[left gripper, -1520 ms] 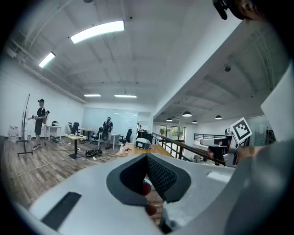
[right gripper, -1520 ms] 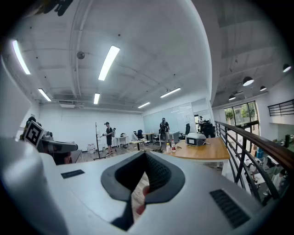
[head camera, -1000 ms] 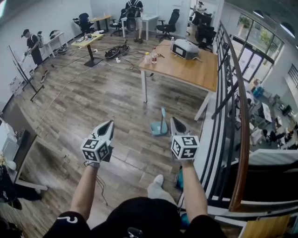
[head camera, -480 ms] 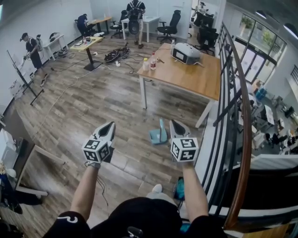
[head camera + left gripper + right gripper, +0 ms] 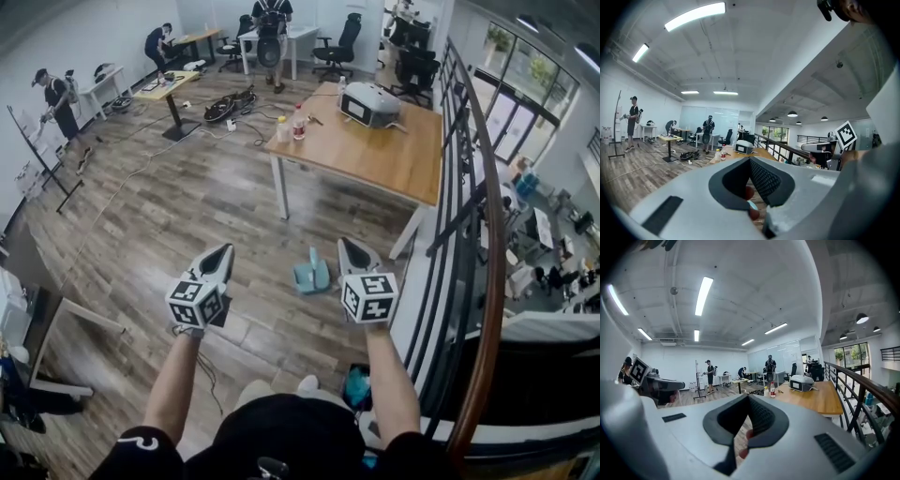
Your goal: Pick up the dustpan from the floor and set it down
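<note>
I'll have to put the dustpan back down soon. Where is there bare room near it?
Bare floor spreads left of the dustpan. The table's near half is bare too. Crowded: its far end, with bottles and a machine, and the cables on the floor beyond.

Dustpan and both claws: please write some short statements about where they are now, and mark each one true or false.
1. The dustpan stands on the wooden floor, in front of the person. True.
2. The right claw is closed on the dustpan's handle. False: it is shut on nothing, and the dustpan stands apart from it on the floor.
3. The left claw is wide open. False: its jaws are together, with nothing between them.
4. A white machine sits on the wooden table behind the dustpan. True.
</note>
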The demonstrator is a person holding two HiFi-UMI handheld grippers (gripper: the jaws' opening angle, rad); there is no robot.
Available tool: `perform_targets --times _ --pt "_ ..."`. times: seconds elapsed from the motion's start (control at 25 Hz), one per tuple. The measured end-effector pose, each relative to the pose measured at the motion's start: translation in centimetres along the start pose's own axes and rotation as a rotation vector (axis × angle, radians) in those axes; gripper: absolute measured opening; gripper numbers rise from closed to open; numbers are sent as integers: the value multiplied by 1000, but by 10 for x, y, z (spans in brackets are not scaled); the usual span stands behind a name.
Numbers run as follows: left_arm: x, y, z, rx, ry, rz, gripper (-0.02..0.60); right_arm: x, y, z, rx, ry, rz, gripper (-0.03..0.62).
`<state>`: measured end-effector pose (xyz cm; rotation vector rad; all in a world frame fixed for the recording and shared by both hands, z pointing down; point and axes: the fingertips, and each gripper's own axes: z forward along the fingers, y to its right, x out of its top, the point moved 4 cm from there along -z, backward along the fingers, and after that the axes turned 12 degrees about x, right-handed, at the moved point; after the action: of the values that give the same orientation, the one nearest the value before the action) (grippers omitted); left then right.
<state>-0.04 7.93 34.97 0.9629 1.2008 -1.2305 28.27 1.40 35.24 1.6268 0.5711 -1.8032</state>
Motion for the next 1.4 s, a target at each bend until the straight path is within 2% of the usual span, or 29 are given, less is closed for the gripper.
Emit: perform_targets --times 0.2,0.48,0.88,1.4 --pt "-6 3 18 3 -15 -10 -3 -7 14 12 9 -15 20 -8" --pt "-3 -5 54 -14 -25 15 -3 -10 29 42 -1 -34 36 -8" --pt "6 -51 123 -31 -34 -13 -3 1 57 108 -41 -41 53 -8" --pt "13 -108 191 -93 -48 -20 -3 0 61 187 -87 -63 61 -8"
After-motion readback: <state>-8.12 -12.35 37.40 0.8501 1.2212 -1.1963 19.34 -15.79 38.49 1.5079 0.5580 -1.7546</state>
